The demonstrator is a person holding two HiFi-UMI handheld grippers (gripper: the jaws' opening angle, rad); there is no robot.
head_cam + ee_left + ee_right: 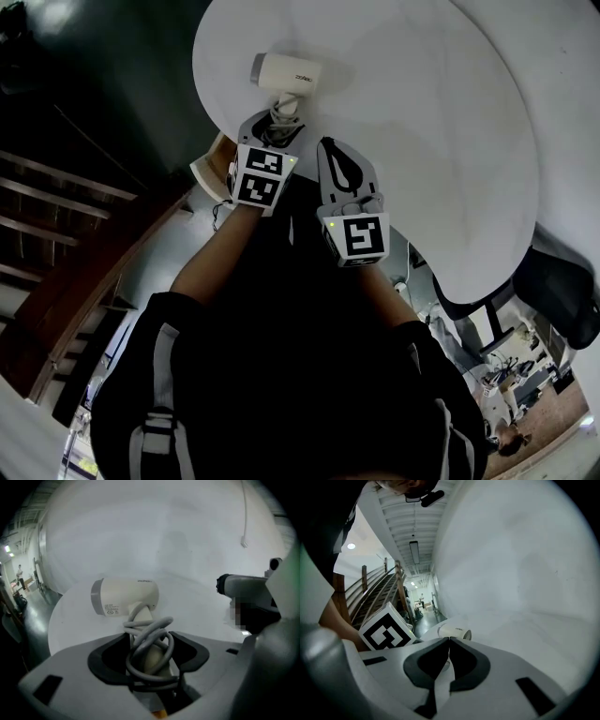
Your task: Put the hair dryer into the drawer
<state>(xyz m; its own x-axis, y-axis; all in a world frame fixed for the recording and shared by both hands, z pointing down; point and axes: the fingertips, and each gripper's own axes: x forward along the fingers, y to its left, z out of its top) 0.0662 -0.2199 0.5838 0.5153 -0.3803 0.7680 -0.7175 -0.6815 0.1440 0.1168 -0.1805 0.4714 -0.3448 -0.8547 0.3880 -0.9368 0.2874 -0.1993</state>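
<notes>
A white hair dryer (pixel 286 72) lies on the round white table (pixel 422 141), near its edge on my side, nozzle end to the left. Its grey cord is wound round the handle (pixel 151 653). My left gripper (pixel 279 120) reaches down onto that handle, and in the left gripper view (pixel 149 656) the wrapped handle fills the gap between the black pads, which touch the cord on both sides. My right gripper (pixel 337 155) hovers just to the right, jaws shut with nothing in them (pixel 449 641). The dryer's body (pixel 454 631) shows just beyond the right gripper's tips.
A light, box-like thing with a wooden inside (pixel 211 169) pokes out below the table's edge, partly hidden by the left gripper's marker cube. A wooden staircase (pixel 56 216) runs along the left. A dark chair (pixel 562 291) stands at the table's right.
</notes>
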